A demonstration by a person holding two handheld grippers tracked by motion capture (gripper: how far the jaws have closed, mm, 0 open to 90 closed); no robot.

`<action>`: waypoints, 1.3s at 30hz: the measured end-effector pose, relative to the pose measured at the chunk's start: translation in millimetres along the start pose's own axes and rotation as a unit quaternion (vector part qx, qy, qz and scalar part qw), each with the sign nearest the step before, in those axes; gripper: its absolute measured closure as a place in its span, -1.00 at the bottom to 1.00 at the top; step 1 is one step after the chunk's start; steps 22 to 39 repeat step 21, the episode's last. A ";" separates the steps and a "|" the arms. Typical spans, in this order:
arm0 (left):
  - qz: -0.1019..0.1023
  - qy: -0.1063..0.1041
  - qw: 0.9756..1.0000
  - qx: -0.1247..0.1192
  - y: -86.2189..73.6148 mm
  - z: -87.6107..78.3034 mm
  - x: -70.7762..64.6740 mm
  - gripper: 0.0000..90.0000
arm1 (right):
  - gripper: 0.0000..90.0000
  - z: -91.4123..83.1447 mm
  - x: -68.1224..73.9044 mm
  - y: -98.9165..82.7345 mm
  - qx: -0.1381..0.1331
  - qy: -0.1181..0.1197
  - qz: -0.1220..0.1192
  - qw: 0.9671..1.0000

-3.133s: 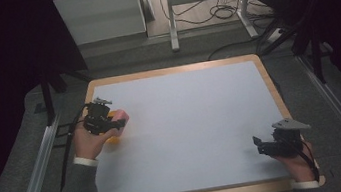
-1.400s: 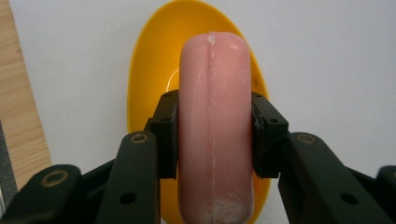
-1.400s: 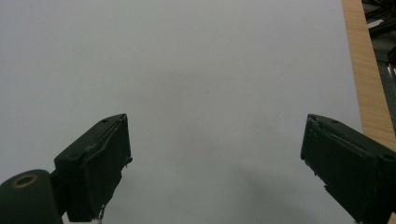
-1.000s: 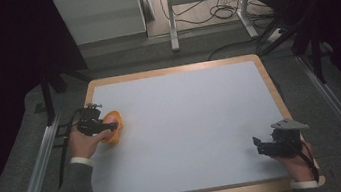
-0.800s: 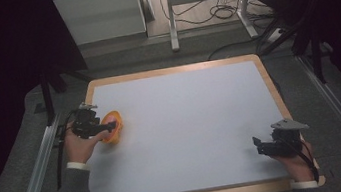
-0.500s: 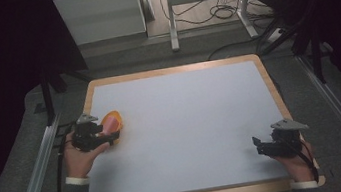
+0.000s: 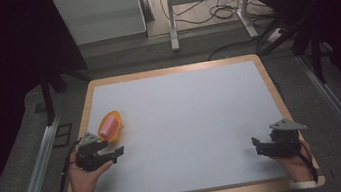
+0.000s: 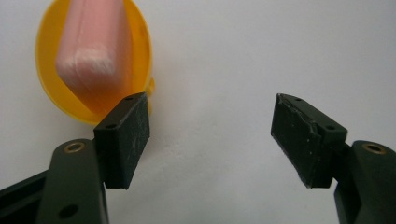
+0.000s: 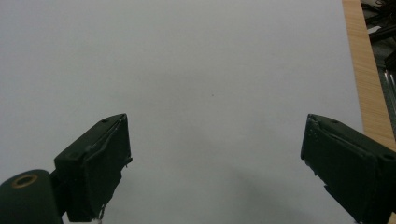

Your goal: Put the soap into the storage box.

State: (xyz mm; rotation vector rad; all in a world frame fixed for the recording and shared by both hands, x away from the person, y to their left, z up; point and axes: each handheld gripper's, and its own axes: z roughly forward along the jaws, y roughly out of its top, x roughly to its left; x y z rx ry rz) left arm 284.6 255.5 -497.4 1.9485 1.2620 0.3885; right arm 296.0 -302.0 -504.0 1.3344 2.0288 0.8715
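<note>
An orange bowl (image 7: 112,120) lies on the white table top near the left edge, with a pink block (image 7: 108,129) resting in it. In the left gripper view the orange bowl (image 8: 46,70) and pink block (image 8: 95,39) sit just beyond my left jaw. My left gripper (image 7: 114,153) is open and empty, a little nearer the person than the bowl, apart from it. My right gripper (image 7: 257,145) rests open near the front right of the table with nothing between its jaws; its view looks over bare white surface (image 9: 210,70).
A wooden rim (image 7: 175,69) frames the white table top. Metal rails (image 7: 37,170) run along both sides of the table. A desk frame and cables (image 7: 211,4) stand on the floor beyond the far edge.
My left gripper has let go of the bowl and drawn back toward the person, leaving the bowl with the pink block on the table. The right gripper has stayed still.
</note>
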 end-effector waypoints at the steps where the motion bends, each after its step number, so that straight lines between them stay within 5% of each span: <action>1: 0.002 0.001 1.000 0.000 -1.6 0.5 -0.8 -0.36 | -0.82 0.2 0.7 0.0 0.000 0.000 -0.001 1.000; 10: -0.003 0.000 1.000 0.001 -15.4 -0.9 -3.1 -0.36 | -0.82 0.9 8.4 2.9 -0.010 0.007 -0.013 1.000; 39: -0.003 -0.003 1.000 -0.003 -15.7 1.9 -3.1 -0.36 | -0.82 3.2 14.4 4.8 -0.017 0.010 -0.025 0.999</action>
